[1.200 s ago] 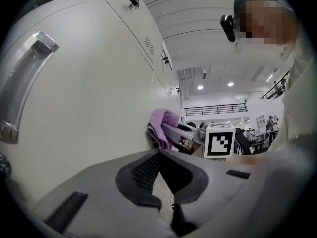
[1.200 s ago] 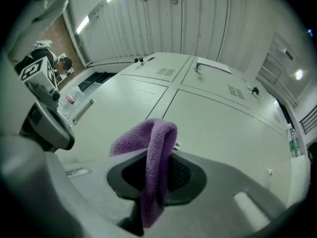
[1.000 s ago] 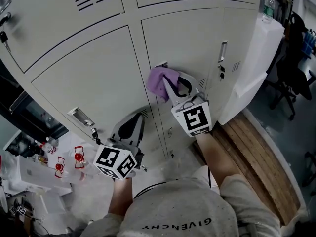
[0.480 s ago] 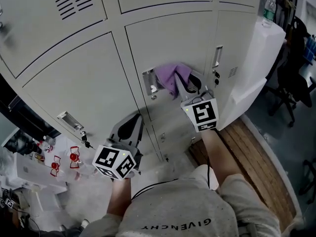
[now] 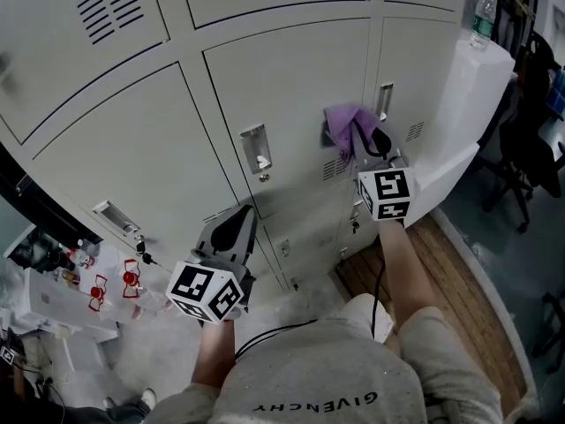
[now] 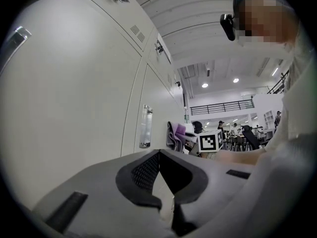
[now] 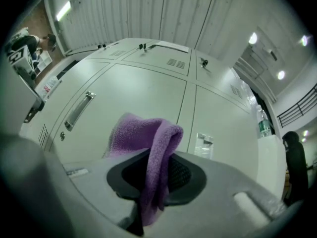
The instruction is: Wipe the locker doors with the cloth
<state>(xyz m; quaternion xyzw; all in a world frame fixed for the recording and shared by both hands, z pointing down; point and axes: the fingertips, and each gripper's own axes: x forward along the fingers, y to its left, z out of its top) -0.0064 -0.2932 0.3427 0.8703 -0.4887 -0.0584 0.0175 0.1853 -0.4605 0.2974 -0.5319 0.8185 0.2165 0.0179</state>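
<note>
One purple cloth (image 5: 344,122) sits a little right of the centre in the head view, folded in a bunch. It lies against the pale locker doors (image 5: 282,87), close to the seam between a wide door and a narrow one. The vent slots (image 5: 334,168) are just under it, and a vertical handle (image 5: 384,101) is just beside it on the right.

The right gripper (image 5: 360,141) is pinching this cloth. In the right gripper view the jaws are closed on a fold of the cloth (image 7: 148,148), which goes up over the gripper (image 7: 154,175) and hangs down between the dark pads.

The left gripper (image 5: 240,215) is in the lower left part of the head view, well apart from the cloth. It points to the lower part of the lockers, and the pictures do not tell if it touches them. In its own view the jaws of the left gripper (image 6: 159,155) are pressed together at the tips with nothing between them. Far behind them the cloth (image 6: 174,135) shows against the locker face.

A recessed handle (image 5: 256,148) is left of the cloth. A bottle (image 5: 481,11) stands at the upper right.
</note>
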